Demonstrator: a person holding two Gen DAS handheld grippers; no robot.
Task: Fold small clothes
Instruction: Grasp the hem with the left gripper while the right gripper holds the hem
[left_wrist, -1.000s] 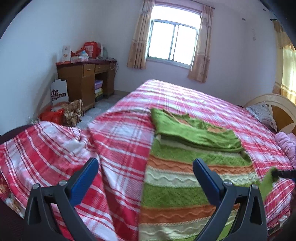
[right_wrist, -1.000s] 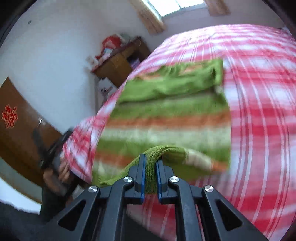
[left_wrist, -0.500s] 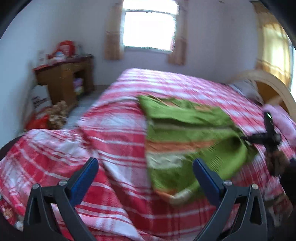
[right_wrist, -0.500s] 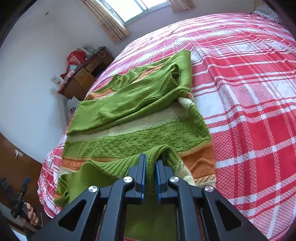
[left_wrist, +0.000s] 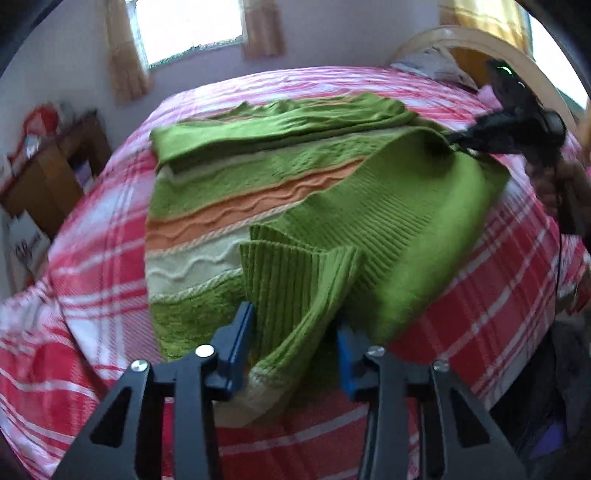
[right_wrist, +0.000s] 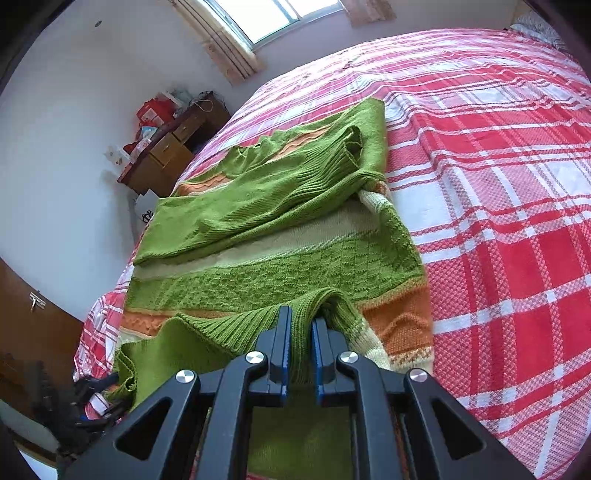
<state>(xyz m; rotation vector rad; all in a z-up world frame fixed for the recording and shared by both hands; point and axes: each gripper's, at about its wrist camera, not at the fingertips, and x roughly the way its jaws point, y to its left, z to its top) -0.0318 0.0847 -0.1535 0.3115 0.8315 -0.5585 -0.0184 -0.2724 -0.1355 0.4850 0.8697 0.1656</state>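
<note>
While the right gripper (right_wrist: 298, 343) keeps its jaws nearly shut on the ribbed green hem of the sweater (right_wrist: 280, 236), the left gripper (left_wrist: 295, 339) has just been closing, and its jaws stand at a middle width with the other part of the hem between them. In the blurred left wrist view I cannot tell if the blue pads already press on the knit or only stand around it. The sweater, green with orange and cream stripes, lies on the bed (right_wrist: 498, 184) with the red and white checked cover, close to the foot edge and nearer to the side where the wooden desk (right_wrist: 166, 155) stands. Its sleeves are already laid across the chest at the far end. The hem is lifted from the cover and carried a little toward the collar, so the lower part of the sweater hangs as a loose fold between the two grippers. I judge that the step in hand is the fold of the bottom half over the top half. The next move probably calls for a firm grip on the left side first; then both hands should travel together toward the collar, at the same height, so the hem stays straight and lands even on the sleeves without pulling the lower layer out of place.
</note>
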